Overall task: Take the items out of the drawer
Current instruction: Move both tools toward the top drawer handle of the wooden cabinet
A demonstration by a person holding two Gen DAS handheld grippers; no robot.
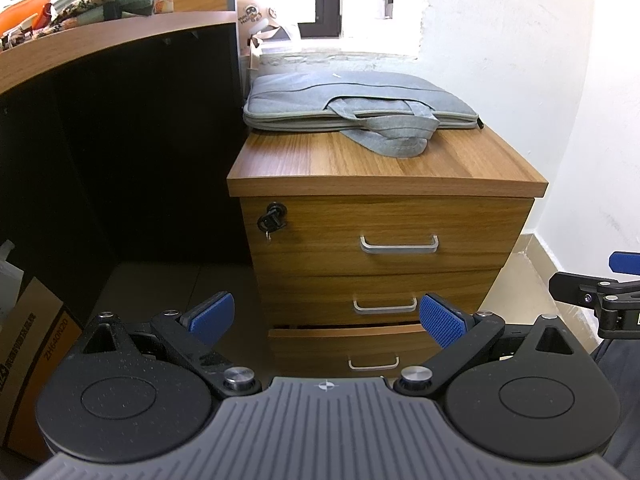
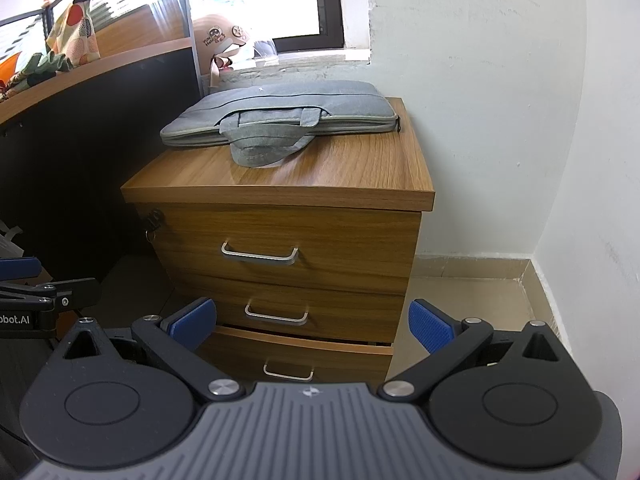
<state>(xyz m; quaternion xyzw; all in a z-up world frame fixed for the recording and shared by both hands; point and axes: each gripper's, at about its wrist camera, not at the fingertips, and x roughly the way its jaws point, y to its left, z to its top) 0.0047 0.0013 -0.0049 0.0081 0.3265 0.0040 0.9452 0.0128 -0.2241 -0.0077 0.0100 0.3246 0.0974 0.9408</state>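
Left gripper [image 1: 328, 322] tilts downward toward the front of a wooden drawer cabinet [image 1: 384, 216], held clear of it. Its jaws stand wide apart, blue pads [image 1: 212, 318] angled outward, nothing between them and nothing touched. In its own view the middle drawer's handle [image 1: 385, 306] shows in the gap between the two fingers.

Right gripper [image 2: 312, 322] is held beside the left one, also aimed down at the cabinet front and clear of it. Jaws spread wide, empty, pads [image 2: 430, 326] touching nothing. Each gripper's tip shows at the edge of the other's view: the right one at the far right of the left view, the left one at the far left of the right view.

The cabinet has three drawers, each with a metal bar handle. The top drawer [image 2: 288, 248] and middle drawer [image 2: 296, 308] sit flush. The bottom drawer [image 2: 296, 354] stands slightly out from the cabinet face, a dark gap showing along its upper edge. What is inside cannot be seen. A key [image 1: 271, 216] hangs in the lock at the top drawer's upper left corner.

A grey laptop bag [image 1: 352, 98] lies flat on the cabinet top, its handles drooping forward. The cabinet stands in a corner, against a white wall [image 2: 500, 100] on its right, beside a desk [image 1: 100, 44] with a dark underside on its left. A cardboard box [image 1: 36, 344] sits on the floor at lower left.
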